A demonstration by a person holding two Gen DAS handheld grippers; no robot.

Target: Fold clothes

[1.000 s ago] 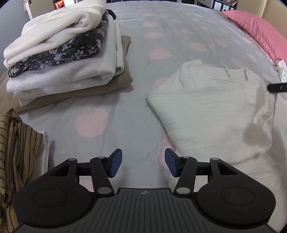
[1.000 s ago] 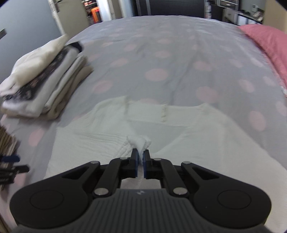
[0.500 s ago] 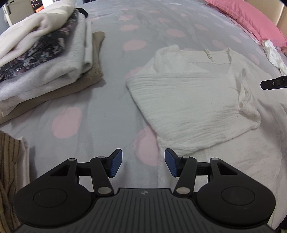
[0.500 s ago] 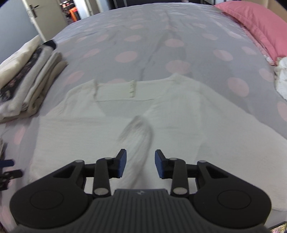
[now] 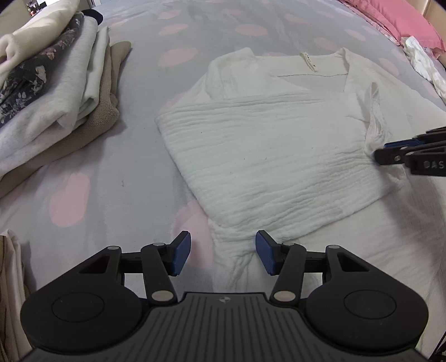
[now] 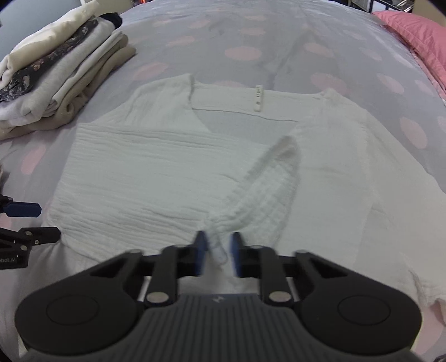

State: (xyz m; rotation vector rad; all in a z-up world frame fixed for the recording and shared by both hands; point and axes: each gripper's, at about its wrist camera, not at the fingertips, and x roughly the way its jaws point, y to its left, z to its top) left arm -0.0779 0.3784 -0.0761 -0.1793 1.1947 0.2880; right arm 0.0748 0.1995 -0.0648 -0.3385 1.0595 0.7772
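White top [image 5: 278,144] lies flat on the grey bedspread [image 5: 133,172] with pink dots, neckline away from the camera, one side already folded across the body. Left wrist view: left gripper [image 5: 223,252] low over the near hem of the top, blue pads spread wide, nothing between them; a bunched bit of hem lies just under the gap. Stack of folded clothes [image 5: 55,83] sits to the left on the bed, apart from the top. Pink pillow [image 5: 404,19] at far right corner, a crumpled white cloth [image 5: 423,64] beside it. Right gripper [image 5: 382,149] enters from the right edge, tip at the folded sleeve edge.

Right wrist view: right gripper [image 6: 217,250] partly parted, motion-blurred; a small fold of white fabric sits between the pads, contact unclear, so cannot tell if it is clamped. Folded sleeve [image 6: 267,183] runs diagonally up from the gripper over the top [image 6: 139,172]. Neck label [image 6: 258,98] visible at the collar. Folded stack [image 6: 55,69] upper left. Left gripper [image 6: 28,220] shows at left edge by the top's corner, pads apart.
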